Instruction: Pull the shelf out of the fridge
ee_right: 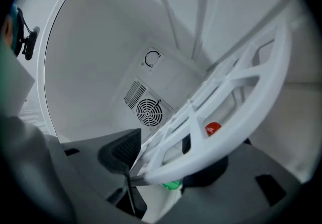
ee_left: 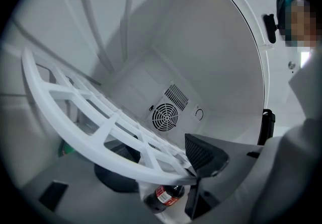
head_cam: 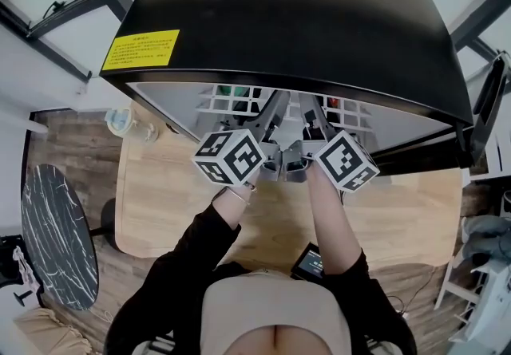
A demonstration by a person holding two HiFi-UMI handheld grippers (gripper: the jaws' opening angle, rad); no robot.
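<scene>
White grid shelf inside the open black fridge, front rim at the opening, left gripper clamped on the rim's right portion, right gripper clamped on its left portion, cola bottle beneath the shelf.

Dark bottle half hidden beneath shelf rim

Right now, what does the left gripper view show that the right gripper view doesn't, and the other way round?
Only the left gripper view: a dark bottle with a red label, below the shelf. Only the right gripper view: a red cap seen through the grid. Both: the white shelf with its front edge clamped in the jaws, left gripper and right gripper alike, and the round fan vent at the back of the fridge.
</scene>
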